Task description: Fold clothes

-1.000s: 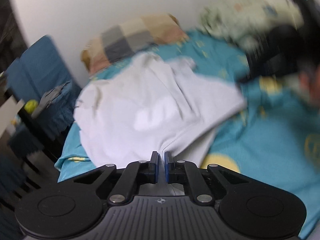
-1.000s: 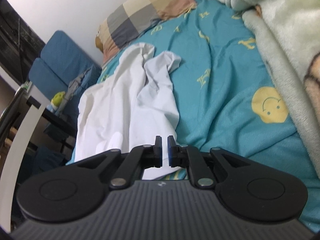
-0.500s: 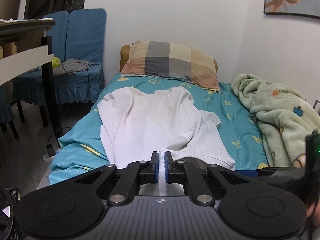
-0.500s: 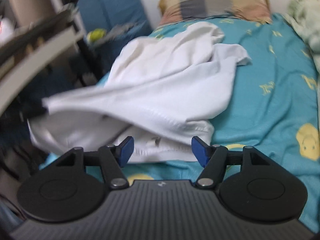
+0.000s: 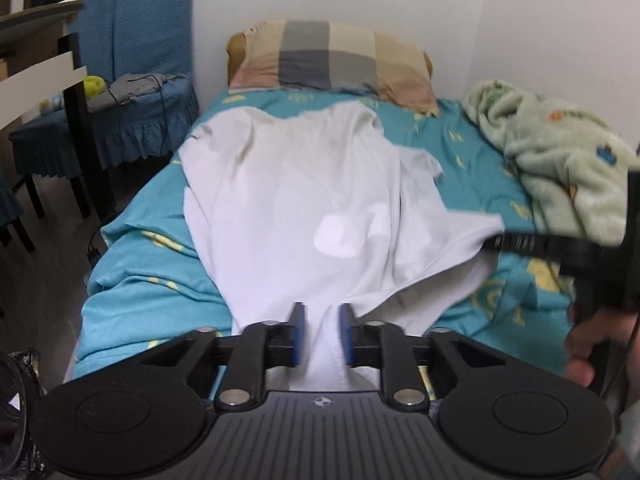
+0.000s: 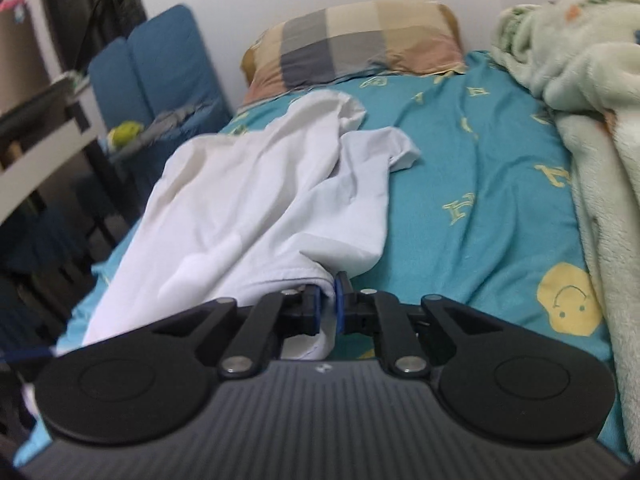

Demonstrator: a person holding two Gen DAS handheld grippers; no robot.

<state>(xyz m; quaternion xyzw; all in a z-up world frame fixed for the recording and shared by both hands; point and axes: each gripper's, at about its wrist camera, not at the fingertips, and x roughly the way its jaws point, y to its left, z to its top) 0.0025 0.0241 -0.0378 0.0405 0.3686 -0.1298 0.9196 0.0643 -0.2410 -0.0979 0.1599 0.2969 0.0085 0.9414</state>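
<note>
White walls enclose a bed (image 5: 132,280) covered with a teal sheet printed with yellow letters and smiley faces.

At far left in the left wrist view, a worktop edge (image 5: 36,76) stands beside a blue-covered chair (image 5: 140,60). The chair seat carries a grey garment with a thin cable and a yellow-green soft toy (image 5: 94,86).

A checked pillow (image 5: 332,60) lies at the head of the bed, against the wall.

A white T-shirt (image 5: 296,200) is spread lengthwise down the left half of the bed, with its near hem at the foot. One short sleeve (image 6: 396,148) lies out to the right on the sheet.

The left gripper (image 5: 320,336) has just been opening. Its blue pads stand apart on either side of a bunched strip of the hem. The cloth runs between them, and the pads do not press on it.

The right gripper (image 6: 328,308) has just been closing. Its jaws are nearly together and pinch the right-hand hem corner of the T-shirt, which is lifted slightly off the sheet. In the left wrist view this gripper enters from the right edge, with the person's hand (image 5: 588,344) around its handle.

A pale green fleece blanket (image 6: 580,80) is heaped along the right side of the bed.
</note>
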